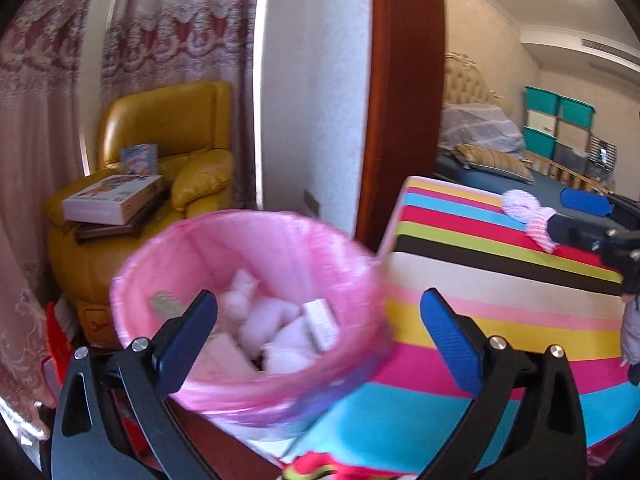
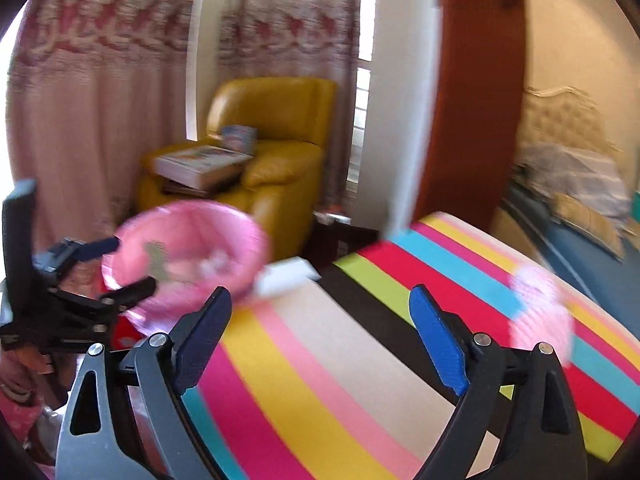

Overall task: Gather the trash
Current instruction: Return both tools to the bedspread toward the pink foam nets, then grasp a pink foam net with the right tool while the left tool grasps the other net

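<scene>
A bin with a pink liner (image 1: 208, 256) stands beside the striped cloth surface (image 1: 500, 320) and holds crumpled white tissues (image 1: 272, 320) and a small white box (image 1: 320, 322). My left gripper (image 1: 318, 300) hangs open just over the bin's near rim, with nothing between its blue pads. My right gripper (image 2: 320, 295) is open above the striped surface (image 2: 340, 360), also with nothing in it. The bin (image 2: 184, 252) shows blurred to its left, with the left gripper (image 2: 120, 268) beside it. A pink-and-white striped soft item (image 1: 528, 216) lies on the far right of the surface. A white scrap (image 2: 286, 276) lies by the bin.
A yellow leather armchair (image 1: 168, 152) stacked with a boxed game (image 1: 112, 200) stands behind the bin, in front of lace curtains (image 1: 40, 120). A wooden door frame (image 1: 404, 100) opens onto a bed (image 1: 500, 172) and teal storage boxes (image 1: 556, 120).
</scene>
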